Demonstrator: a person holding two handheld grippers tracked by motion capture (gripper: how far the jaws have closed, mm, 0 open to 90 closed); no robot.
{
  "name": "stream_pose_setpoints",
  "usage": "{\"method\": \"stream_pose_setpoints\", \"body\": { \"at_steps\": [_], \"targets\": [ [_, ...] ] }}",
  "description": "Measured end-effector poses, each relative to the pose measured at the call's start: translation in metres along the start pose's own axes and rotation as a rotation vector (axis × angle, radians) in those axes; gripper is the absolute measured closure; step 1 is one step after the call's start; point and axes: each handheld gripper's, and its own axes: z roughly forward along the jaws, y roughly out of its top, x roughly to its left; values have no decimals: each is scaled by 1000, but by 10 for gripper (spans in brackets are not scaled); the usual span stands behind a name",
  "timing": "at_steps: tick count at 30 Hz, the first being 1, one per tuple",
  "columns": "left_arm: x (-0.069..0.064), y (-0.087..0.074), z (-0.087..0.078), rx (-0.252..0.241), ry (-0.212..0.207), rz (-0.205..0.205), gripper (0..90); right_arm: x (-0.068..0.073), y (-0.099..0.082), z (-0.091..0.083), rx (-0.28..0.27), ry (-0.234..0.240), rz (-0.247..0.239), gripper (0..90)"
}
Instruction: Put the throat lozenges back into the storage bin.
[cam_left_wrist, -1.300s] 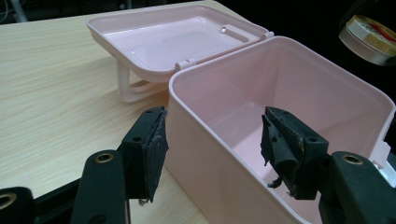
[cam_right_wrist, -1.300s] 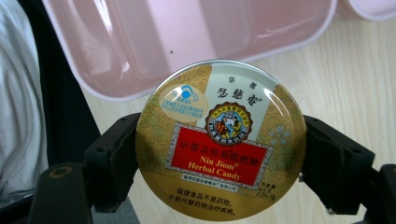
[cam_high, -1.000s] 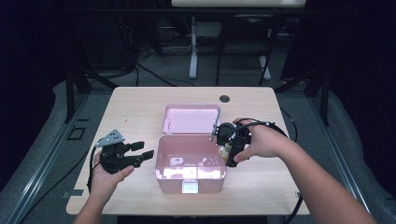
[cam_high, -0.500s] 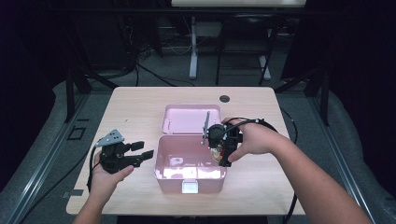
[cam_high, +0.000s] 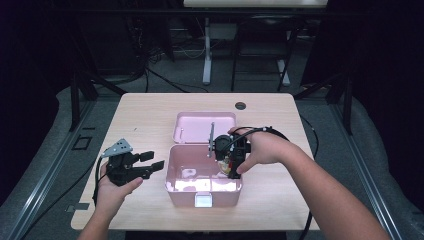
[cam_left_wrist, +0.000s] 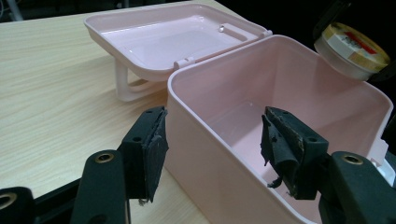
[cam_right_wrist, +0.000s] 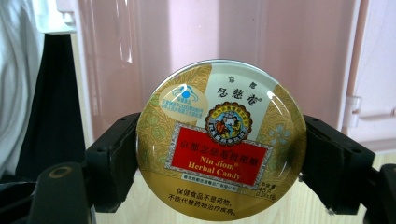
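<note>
A pink plastic box (cam_high: 202, 192) stands open at the table's middle, its lid (cam_high: 205, 127) laid flat behind it. My right gripper (cam_high: 227, 160) hangs over the box's right half, shut on a round gold and red candy tin (cam_right_wrist: 221, 140). The tin (cam_left_wrist: 351, 50) floats just above the box's far rim. In the right gripper view the tin's printed face is turned to the camera, with the box's pink inside (cam_right_wrist: 210, 42) behind it. My left gripper (cam_high: 152, 160) is open beside the box's left wall. In its own view the left gripper (cam_left_wrist: 210, 149) frames the box's near corner (cam_left_wrist: 187, 107) without touching it.
The light wooden table (cam_high: 145, 120) has a small dark round hole (cam_high: 240, 105) near its back edge. Bare wood lies left of the box and along the front right. Cables trail from both grippers off the table's sides.
My right gripper has carried the tin leftwards from beside the box's right edge to above its inside. The left gripper has stayed where it was.
</note>
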Motion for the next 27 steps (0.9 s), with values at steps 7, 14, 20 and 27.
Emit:
{"method": "stream_pose_setpoints", "body": {
  "at_steps": [7, 14, 20, 27],
  "targets": [
    [1, 0, 0, -2, 3, -1, 405, -4, 4, 7, 3, 9, -15, 199],
    [1, 0, -1, 9, 2, 2, 405, -3, 6, 17, 28, 22, -34, 199],
    [1, 0, -1, -3, 5, -5, 404, -5, 8, 23, 21, 34, -25, 199],
    [1, 0, 0, -2, 5, -4, 404, -4, 8, 36, 45, 31, -35, 199]
  ]
}}
